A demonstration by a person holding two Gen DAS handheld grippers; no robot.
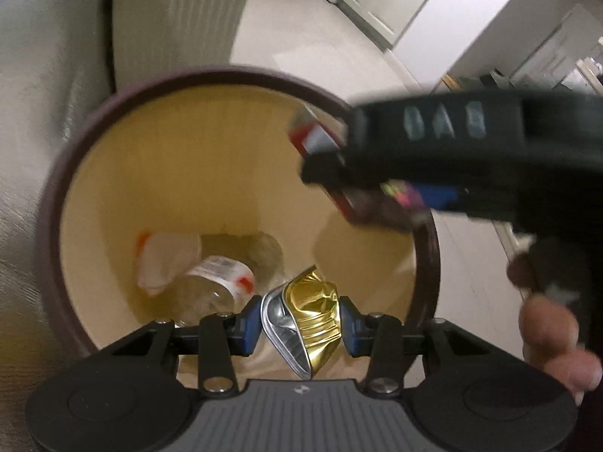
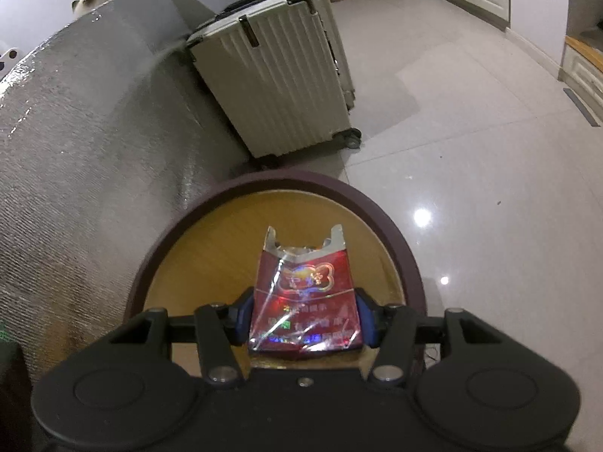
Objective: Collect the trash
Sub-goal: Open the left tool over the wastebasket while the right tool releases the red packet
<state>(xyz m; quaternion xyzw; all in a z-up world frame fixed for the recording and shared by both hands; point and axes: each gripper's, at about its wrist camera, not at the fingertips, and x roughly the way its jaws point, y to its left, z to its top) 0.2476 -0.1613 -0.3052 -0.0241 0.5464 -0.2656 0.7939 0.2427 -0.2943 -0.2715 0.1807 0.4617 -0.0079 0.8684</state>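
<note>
Crushed gold-and-silver can [image 1: 305, 326], badly dented, pinched between blue pads over the open trash bin [image 1: 241, 79]. Bin round, dark maroon rim, tan inner wall. On its bottom: a clear plastic bottle [image 1: 216, 282] lying on its side, white label with red marks, touching a pale crumpled wrapper [image 1: 166, 260]. Red cigarette pack [image 2: 303, 297], top torn open, cellophane glinting, upright between pads above the bin mouth.

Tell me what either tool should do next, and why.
Probably open both tools. The left tool holds the crushed gold can over the open bin, and the right tool holds the red cigarette pack above it too.
</note>
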